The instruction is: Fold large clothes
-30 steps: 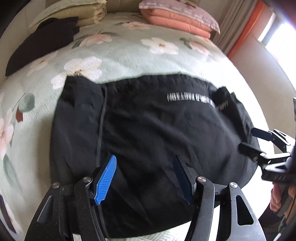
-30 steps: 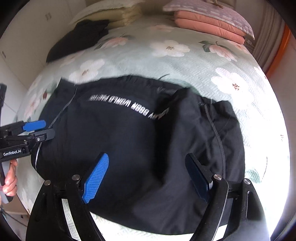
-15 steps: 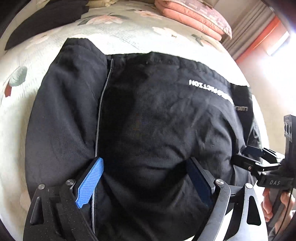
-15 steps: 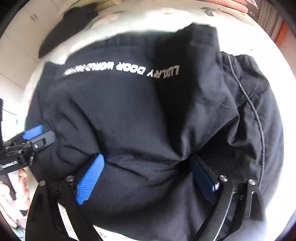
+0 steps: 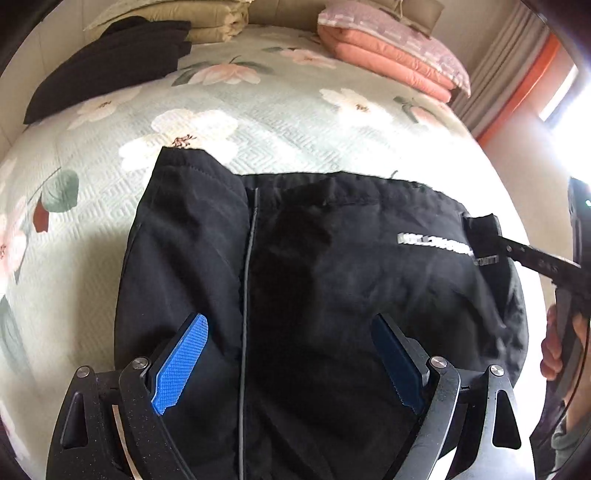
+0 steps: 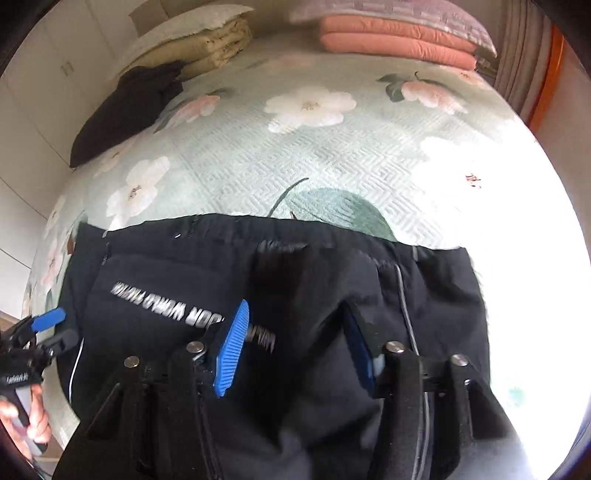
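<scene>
A large black garment (image 5: 332,280) with white lettering (image 6: 166,302) lies flat on the floral bedspread (image 5: 280,122). My left gripper (image 5: 288,362) hovers over its near left part beside a grey seam line, jaws wide open, nothing pinched. In the right wrist view it shows at the left edge (image 6: 55,328), held by a hand. My right gripper (image 6: 295,347) is over the garment's right part. Its jaws are closing with a bunch of black fabric between them, and the blue pad (image 6: 231,347) still shows its face. The left wrist view has it at the garment's right edge (image 5: 491,236).
At the head of the bed lie a folded black garment (image 5: 110,59), folded beige blankets (image 5: 207,18) and pink bedding (image 5: 388,55). A curtain and an orange strip (image 5: 524,74) stand at the right. A hand (image 5: 554,350) holds the right gripper's handle.
Both grippers pulled back from the garment, so more bedspread shows beyond it. The right jaws narrowed markedly around fabric. The left jaws widened early and then stayed wide.
</scene>
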